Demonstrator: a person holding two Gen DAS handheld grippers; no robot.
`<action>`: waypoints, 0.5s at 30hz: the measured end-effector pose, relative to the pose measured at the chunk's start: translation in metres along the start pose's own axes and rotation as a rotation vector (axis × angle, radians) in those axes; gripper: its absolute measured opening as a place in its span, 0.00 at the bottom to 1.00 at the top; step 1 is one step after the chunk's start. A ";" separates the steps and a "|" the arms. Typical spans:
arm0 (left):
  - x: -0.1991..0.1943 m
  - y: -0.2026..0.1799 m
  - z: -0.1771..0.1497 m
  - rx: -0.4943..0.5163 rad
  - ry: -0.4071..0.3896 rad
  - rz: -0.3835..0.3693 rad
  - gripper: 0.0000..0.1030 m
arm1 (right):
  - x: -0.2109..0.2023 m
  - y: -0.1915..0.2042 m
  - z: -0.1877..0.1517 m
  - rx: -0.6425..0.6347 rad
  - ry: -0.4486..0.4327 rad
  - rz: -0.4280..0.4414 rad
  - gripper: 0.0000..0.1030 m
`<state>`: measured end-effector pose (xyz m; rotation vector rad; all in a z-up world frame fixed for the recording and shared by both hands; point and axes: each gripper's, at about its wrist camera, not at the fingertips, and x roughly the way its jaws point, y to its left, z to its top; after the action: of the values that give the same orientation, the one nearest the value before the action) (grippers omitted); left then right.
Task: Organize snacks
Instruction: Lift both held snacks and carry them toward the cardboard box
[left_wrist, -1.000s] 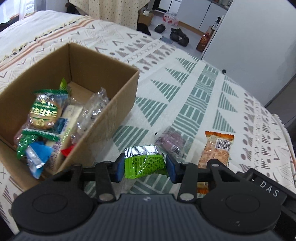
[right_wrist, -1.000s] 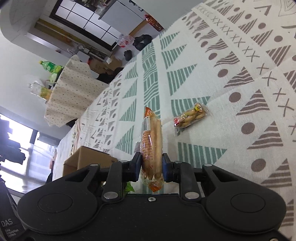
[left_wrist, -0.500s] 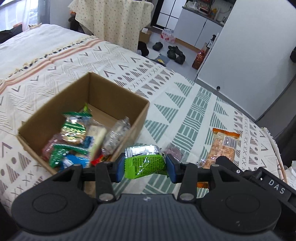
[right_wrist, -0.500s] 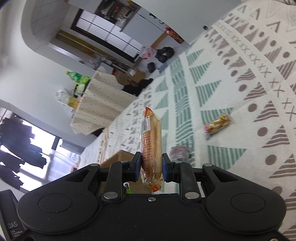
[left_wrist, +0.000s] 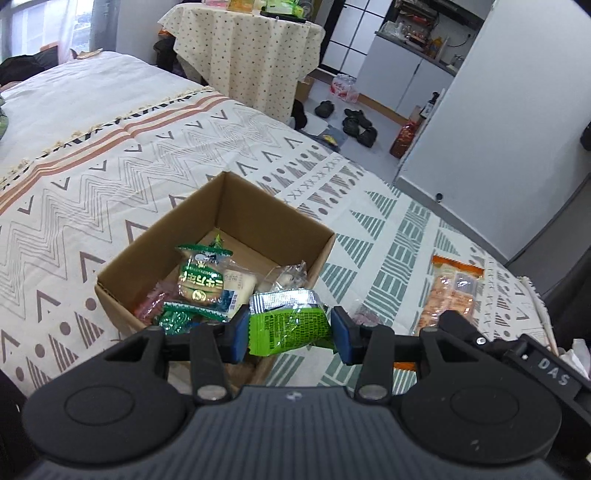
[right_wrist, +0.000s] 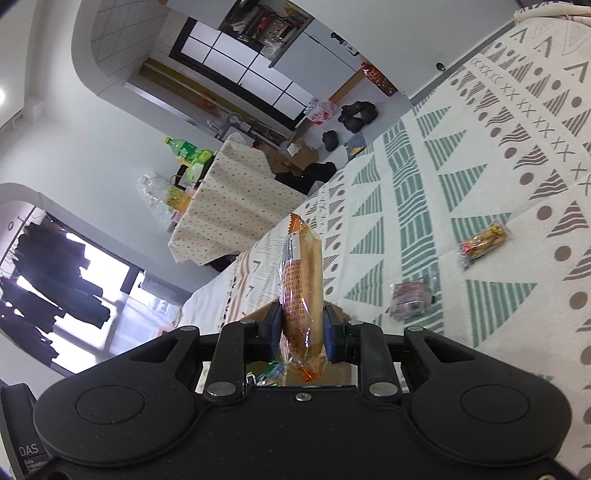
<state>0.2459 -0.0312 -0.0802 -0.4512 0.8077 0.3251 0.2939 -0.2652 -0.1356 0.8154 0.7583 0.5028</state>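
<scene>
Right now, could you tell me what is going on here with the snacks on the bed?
A person is tidying snacks into a cardboard box on the bedspread. The left gripper is shut on a green packet at the box's near corner. The right gripper is shut on an orange packet, held on edge. A purple snack and a bag of small biscuits lie loose on the bedspread.

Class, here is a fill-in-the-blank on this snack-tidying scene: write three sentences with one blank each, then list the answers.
1. The left gripper is shut on a ____ packet.
2. The right gripper holds an ____ packet.
3. Several snacks already lie inside the cardboard ____.

Missing words: green; orange; box
</scene>
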 end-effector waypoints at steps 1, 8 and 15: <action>-0.003 0.002 0.002 0.006 -0.008 -0.004 0.44 | 0.001 0.002 -0.002 -0.002 0.000 0.000 0.22; -0.012 0.025 0.020 -0.011 -0.028 -0.016 0.44 | 0.003 0.018 -0.012 -0.025 0.005 0.005 0.22; -0.013 0.049 0.036 -0.023 -0.032 -0.038 0.44 | 0.013 0.032 -0.021 -0.039 0.020 0.012 0.22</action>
<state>0.2377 0.0270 -0.0616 -0.4811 0.7641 0.3058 0.2825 -0.2278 -0.1246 0.7800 0.7598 0.5355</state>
